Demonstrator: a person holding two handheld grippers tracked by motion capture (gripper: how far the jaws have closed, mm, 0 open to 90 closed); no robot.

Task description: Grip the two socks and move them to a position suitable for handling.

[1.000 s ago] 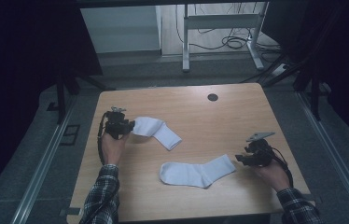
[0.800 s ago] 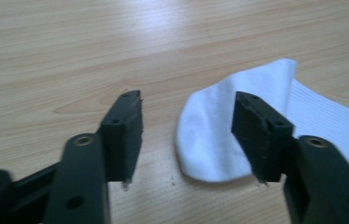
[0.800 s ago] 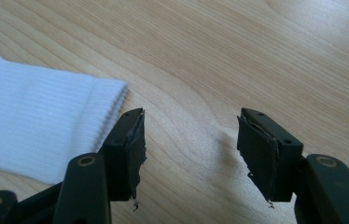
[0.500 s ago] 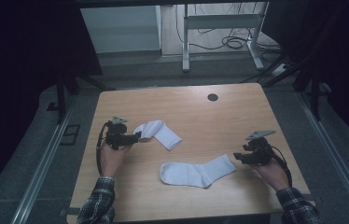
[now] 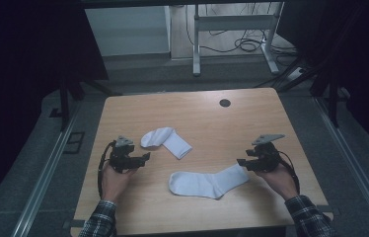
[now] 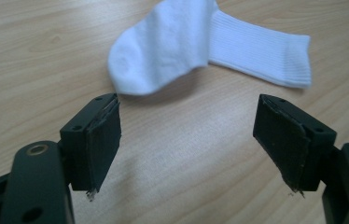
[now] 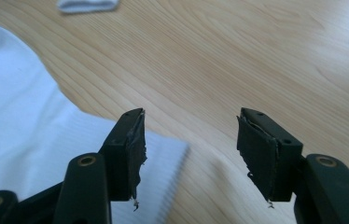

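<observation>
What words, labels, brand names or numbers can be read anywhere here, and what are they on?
None: no readable text shows in any view.
The folded sock and the flat sock are plain white, with no logo or print showing.
The wooden table has bare grain and a dark round spot, no lettering.
The left gripper and right gripper are black and bear no marking that can be made out.
</observation>
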